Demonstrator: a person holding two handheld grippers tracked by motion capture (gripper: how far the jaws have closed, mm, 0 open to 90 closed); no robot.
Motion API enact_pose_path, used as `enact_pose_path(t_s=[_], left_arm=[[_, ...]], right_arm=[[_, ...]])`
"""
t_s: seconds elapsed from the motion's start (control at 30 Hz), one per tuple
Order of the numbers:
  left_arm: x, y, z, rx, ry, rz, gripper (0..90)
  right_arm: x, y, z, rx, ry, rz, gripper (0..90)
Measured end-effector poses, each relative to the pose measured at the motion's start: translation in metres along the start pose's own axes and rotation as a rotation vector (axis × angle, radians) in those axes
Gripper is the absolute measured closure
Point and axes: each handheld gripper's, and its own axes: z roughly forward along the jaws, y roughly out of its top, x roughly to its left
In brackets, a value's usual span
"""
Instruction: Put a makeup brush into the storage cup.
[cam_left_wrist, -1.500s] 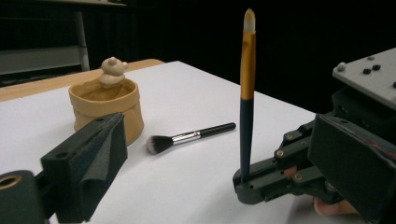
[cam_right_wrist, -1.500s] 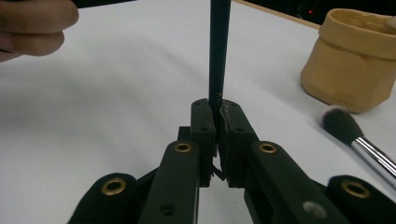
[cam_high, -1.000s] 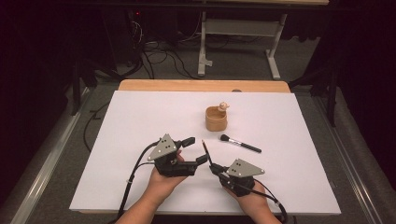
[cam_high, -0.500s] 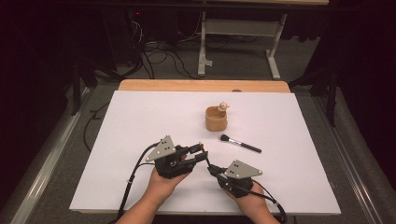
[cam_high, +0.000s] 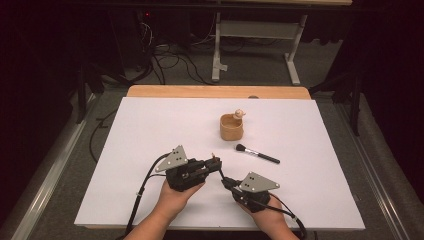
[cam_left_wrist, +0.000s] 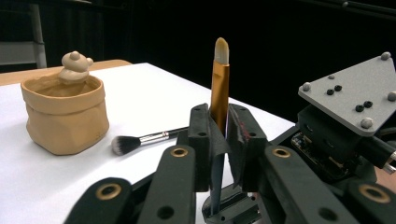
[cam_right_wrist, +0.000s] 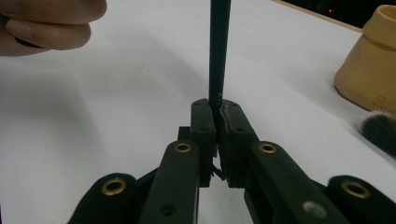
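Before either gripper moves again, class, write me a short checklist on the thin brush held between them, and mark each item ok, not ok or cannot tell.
1. Left gripper shut on the thin brush: ok.
2. Right gripper shut on its dark handle: ok.
3. Bristle tip free of the jaws: ok.
4. Tan pot upright, apart from both grippers: ok.
5. Makeup brush lying flat, untouched: ok.
6. Grip firmness: cannot tell.

A white table (cam_high: 150, 130) with a wooden strip along its far edge carries two things right of its middle — a tan pot (cam_high: 231, 127) and, just nearer, a makeup brush (cam_high: 257, 154) lying flat.
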Motion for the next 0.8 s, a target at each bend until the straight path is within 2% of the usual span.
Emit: enact_pose_path(t_s=[0.33,0.8], left_arm=[[0.0007,-0.0013,0.0002,-0.013,-0.016,0.003,82.8],[-0.0007,-0.0011,-0.0002,-0.012,-0.011,0.015,82.9]], right_arm=[[0.0005,0.0001,0.0003,0.003,-0.002,-0.008,87.3],[0.0009,0.0000,0.0004,0.000,-0.005,-0.003,86.8]])
